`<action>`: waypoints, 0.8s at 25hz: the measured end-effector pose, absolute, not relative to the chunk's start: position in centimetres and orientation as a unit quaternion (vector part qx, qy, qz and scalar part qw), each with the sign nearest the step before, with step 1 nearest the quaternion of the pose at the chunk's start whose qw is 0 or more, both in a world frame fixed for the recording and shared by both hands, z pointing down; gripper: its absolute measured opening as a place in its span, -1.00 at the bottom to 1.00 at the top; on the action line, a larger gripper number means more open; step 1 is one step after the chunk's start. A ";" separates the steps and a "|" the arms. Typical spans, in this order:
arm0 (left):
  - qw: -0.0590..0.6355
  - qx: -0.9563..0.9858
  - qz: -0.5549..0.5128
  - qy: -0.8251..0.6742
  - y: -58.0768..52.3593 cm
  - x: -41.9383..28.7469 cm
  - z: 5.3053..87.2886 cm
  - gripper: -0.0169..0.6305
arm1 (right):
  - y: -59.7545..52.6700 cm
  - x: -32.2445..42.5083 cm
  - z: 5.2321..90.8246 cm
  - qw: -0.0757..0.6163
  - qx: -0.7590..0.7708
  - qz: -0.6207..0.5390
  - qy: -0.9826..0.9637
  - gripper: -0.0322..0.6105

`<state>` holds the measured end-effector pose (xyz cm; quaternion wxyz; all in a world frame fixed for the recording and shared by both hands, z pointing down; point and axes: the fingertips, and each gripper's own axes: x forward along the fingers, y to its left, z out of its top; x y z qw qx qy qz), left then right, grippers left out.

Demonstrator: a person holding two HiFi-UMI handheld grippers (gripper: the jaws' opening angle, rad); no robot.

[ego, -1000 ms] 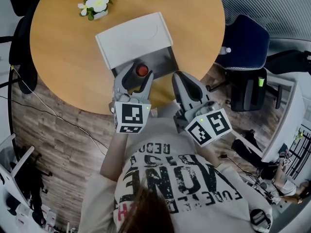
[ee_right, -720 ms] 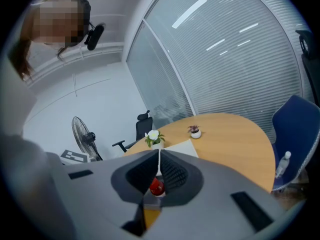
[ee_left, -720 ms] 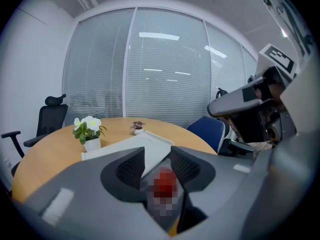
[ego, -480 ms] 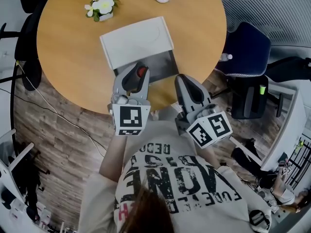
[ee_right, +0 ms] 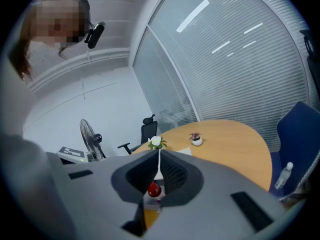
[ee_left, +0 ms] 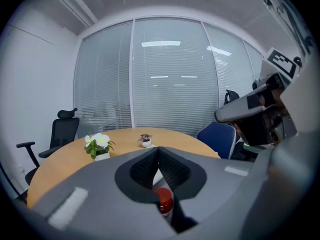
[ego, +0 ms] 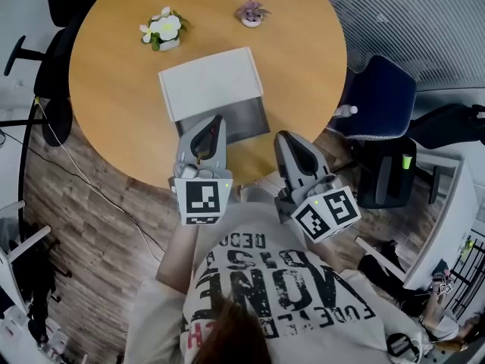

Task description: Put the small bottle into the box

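1. A round table (ego: 114, 89) with a smooth, honey-coloured wooden top fills the head view.
2. Near its front sits a rectangular box (ego: 208, 86). Its far half is flat and white, and the half nearer the person is a dark grey tray.
3. The left gripper (ego: 217, 123) is moulded grey plastic with ribbed black pads. It hangs over the near left part of the box's grey half. Its jaws are pressed together tip to tip and pinch nothing.
4. The small bottle (ee_left: 164, 200) has a round, glossy red cap. It shows just beneath those closed jaws in the left gripper view, while the head view hides it under the gripper.
5. The right gripper (ego: 285, 138) is just past the box's near right corner, at the table edge. Its jaws also meet and hold nothing.
6. Beyond the box's far left corner stands a small pot of white flowers (ego: 164, 30). Beyond its far right corner is a tiny purple plant (ego: 251, 12).
7. Right of the box, off the table, is a padded blue chair (ego: 383, 97).
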<state>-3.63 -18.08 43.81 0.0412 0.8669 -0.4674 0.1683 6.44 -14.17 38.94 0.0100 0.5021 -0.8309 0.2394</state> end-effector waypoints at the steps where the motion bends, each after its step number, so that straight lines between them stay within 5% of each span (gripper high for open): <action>1: 0.038 0.866 0.165 -0.471 -18.0 -3.4 43.3 -0.91 | -14.0 6.9 38.7 0.009 0.500 0.238 -0.833 -0.85; 20: -0.034 0.825 0.068 -0.559 -18.3 -4.9 29.8 -0.92 | -12.1 8.9 36.5 0.001 0.453 0.219 -0.864 -0.85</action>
